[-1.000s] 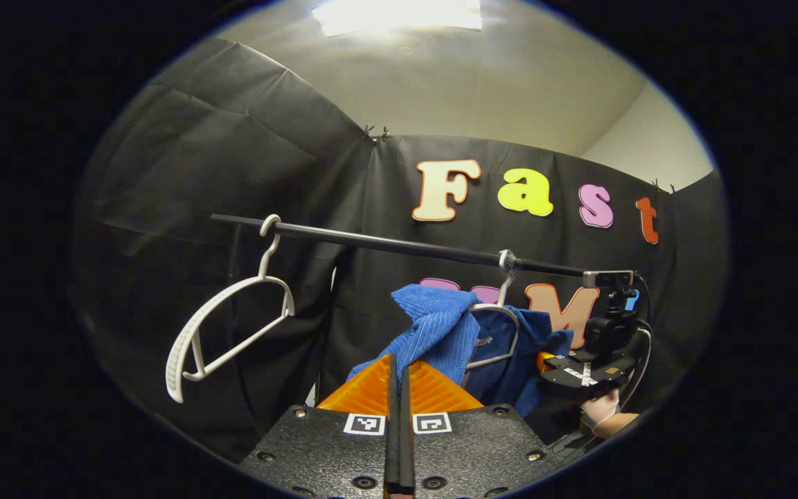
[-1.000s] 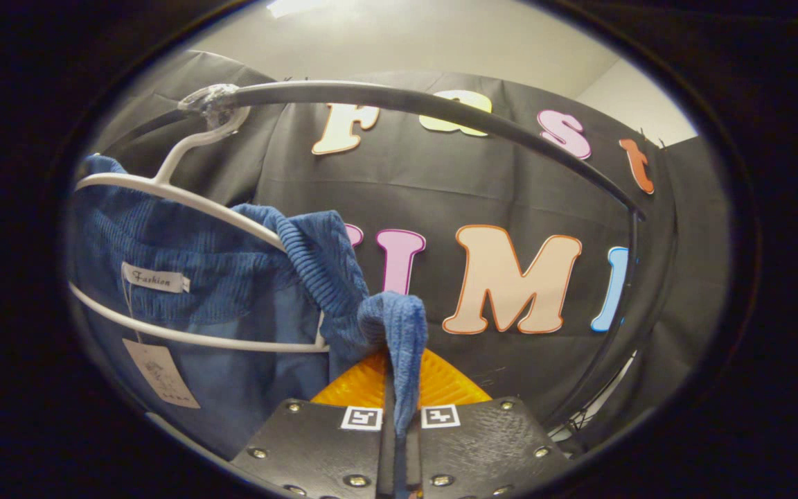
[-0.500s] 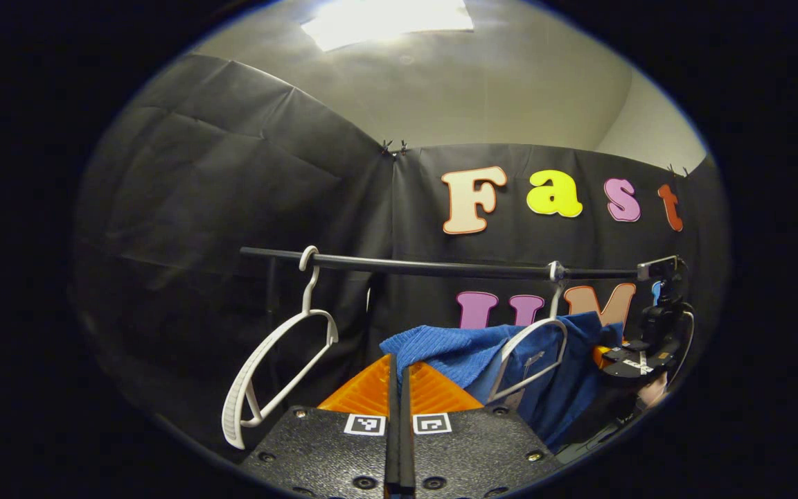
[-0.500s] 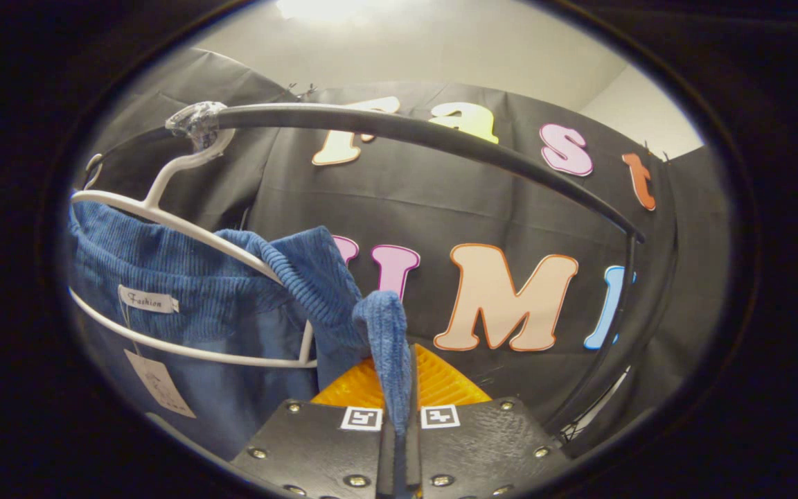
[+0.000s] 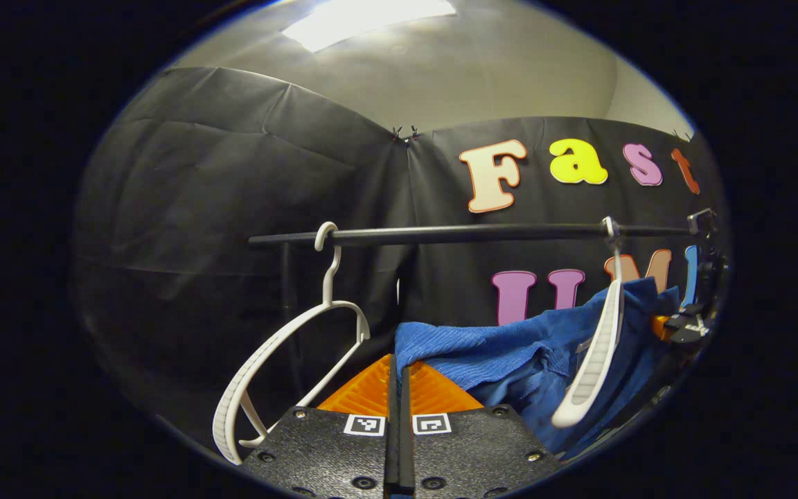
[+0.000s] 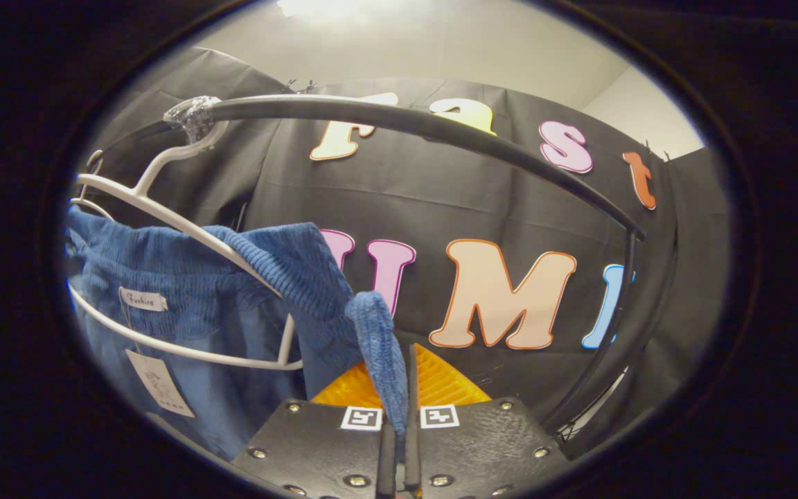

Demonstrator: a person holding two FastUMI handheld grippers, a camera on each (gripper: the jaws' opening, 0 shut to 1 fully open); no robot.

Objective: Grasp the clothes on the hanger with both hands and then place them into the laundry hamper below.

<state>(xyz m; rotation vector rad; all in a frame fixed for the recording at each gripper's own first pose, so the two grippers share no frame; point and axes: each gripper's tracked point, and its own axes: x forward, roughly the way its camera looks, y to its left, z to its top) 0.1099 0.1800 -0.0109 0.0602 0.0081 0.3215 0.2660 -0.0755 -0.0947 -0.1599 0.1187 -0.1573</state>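
Observation:
A blue ribbed garment [image 5: 510, 350] hangs on a white hanger [image 5: 600, 346] on the black rail [image 5: 440, 234]. My left gripper [image 5: 400, 367] is shut on the garment's near edge, and the cloth stretches from its fingers across to the hanger. In the right gripper view the same garment [image 6: 191, 298] drapes over the hanger [image 6: 177, 225] at left. My right gripper [image 6: 399, 371] is shut on a fold of its ribbed sleeve [image 6: 378, 333]. The right gripper [image 5: 690, 322] also appears at the far right of the left gripper view, behind the garment.
An empty white hanger [image 5: 281, 360] hangs on the rail left of the garment. The rail [image 6: 406, 118] arcs overhead in the right gripper view and bends down into an upright post [image 6: 614, 326]. A paper tag [image 6: 160, 384] dangles from the garment's collar.
My left gripper has pulled leftward and away, stretching the blue cloth out from the hanger, which has turned edge-on. The right gripper keeps its hold and has barely shifted.

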